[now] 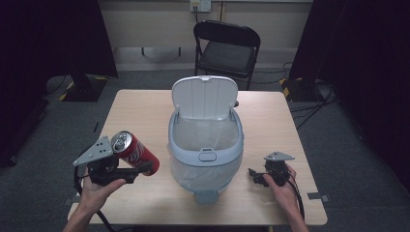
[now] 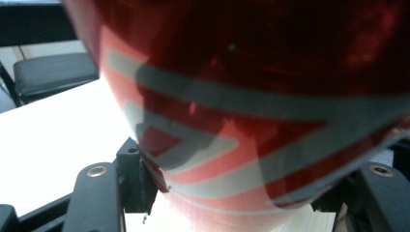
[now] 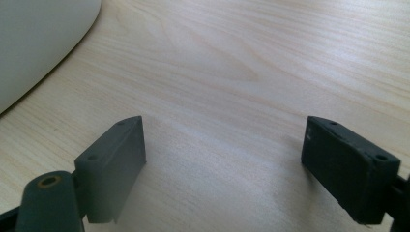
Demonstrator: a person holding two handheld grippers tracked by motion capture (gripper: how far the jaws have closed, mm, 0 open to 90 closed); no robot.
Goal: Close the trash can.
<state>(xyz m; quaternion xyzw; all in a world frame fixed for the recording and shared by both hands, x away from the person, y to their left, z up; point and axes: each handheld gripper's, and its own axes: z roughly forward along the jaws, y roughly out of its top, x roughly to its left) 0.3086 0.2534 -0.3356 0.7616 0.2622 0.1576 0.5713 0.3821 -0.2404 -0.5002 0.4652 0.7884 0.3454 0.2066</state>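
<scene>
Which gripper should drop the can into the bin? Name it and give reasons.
Left. The left gripper already holds the red can tilted, raised just left of the open bin. The right gripper sits low by the table, its jaws open and holding nothing.

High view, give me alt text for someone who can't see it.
The left gripper holds a red soda can tilted above a wooden table, beside an open-lidded grey bin. The right gripper rests open on the table.

open right gripper [image 3: 225, 159], wooden table [image 3: 241, 63], bin [image 3: 34, 43]
</scene>
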